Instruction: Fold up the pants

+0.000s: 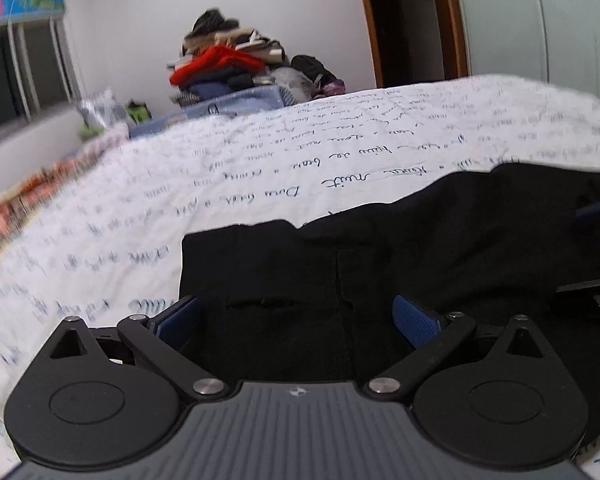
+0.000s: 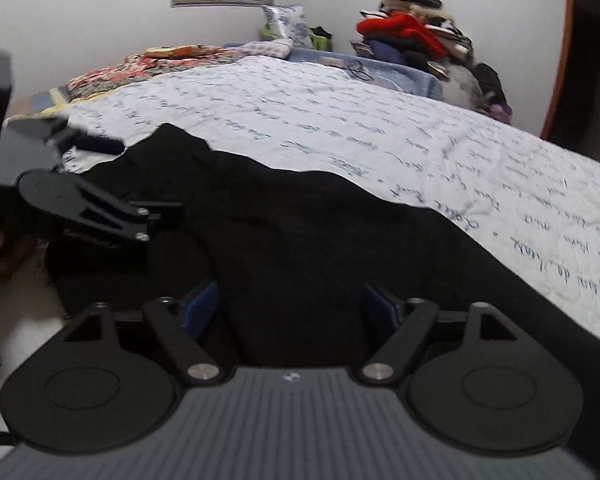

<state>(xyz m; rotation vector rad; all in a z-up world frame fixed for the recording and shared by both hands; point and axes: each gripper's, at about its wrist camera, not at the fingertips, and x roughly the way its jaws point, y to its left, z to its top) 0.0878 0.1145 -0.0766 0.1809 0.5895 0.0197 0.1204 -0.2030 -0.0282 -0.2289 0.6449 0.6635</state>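
Note:
Black pants (image 1: 380, 248) lie spread on a white bedspread with blue handwriting (image 1: 220, 172). In the left wrist view my left gripper (image 1: 296, 316) is open, its blue pads (image 1: 414, 320) wide apart over the pants near their left edge, by a pocket slit. In the right wrist view the pants (image 2: 300, 220) run from lower right to upper left. My right gripper (image 2: 292, 306) is open over the black cloth. The left gripper also shows in the right wrist view (image 2: 80, 204) at the left, over the pants. The right gripper's edge shows at the far right of the left wrist view (image 1: 596, 296).
A pile of clothes with a red garment (image 1: 224, 64) sits beyond the bed's far side, on a blue box (image 1: 228, 104). A flowered blanket (image 2: 148, 64) lies at the head of the bed. A doorway (image 1: 404, 20) and a window (image 1: 20, 76) are behind.

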